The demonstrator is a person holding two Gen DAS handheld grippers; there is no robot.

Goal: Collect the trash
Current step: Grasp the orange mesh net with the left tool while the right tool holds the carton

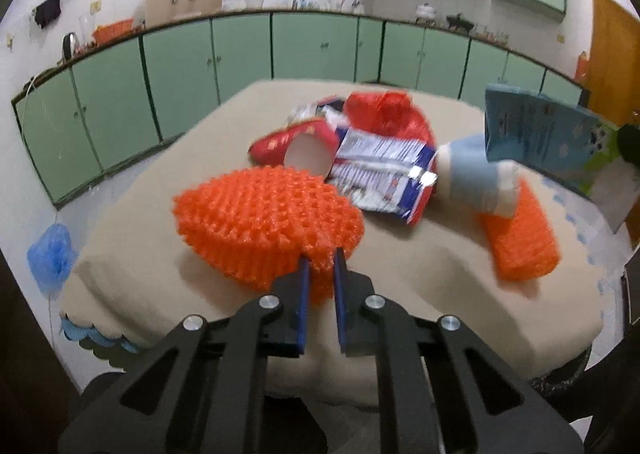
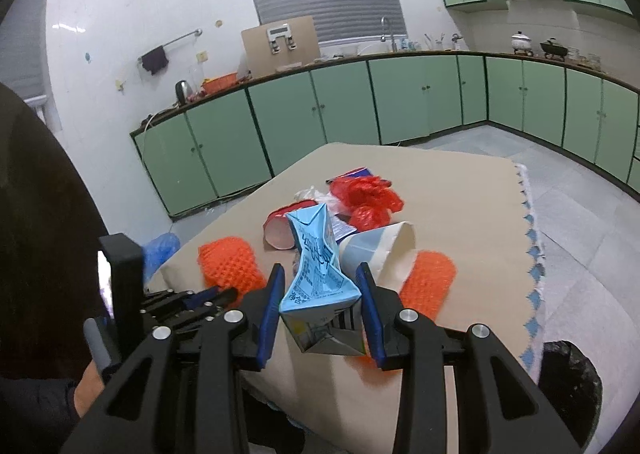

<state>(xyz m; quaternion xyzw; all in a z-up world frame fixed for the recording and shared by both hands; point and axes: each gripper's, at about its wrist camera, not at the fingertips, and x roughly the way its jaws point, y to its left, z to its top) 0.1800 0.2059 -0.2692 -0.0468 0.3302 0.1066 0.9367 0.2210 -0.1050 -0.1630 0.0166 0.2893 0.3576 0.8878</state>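
Trash lies on a beige-covered table (image 1: 400,274). My left gripper (image 1: 320,260) is shut on the near edge of an orange foam net (image 1: 268,213), which also shows in the right wrist view (image 2: 230,266). My right gripper (image 2: 320,278) is shut on a crushed blue carton (image 2: 318,278) and holds it above the table; the carton shows at the right of the left wrist view (image 1: 540,133). A second orange net (image 1: 520,238), a blue-and-white paper cup (image 1: 476,173), a red paper cup (image 1: 296,145), a flattened wrapper (image 1: 380,169) and a red plastic bag (image 1: 384,109) lie in the pile.
A black bin bag (image 2: 572,382) sits below the table's near right corner. A blue plastic bag (image 1: 52,254) hangs at the table's left side. Green cabinets (image 1: 240,49) line the walls beyond a tiled floor (image 2: 580,213).
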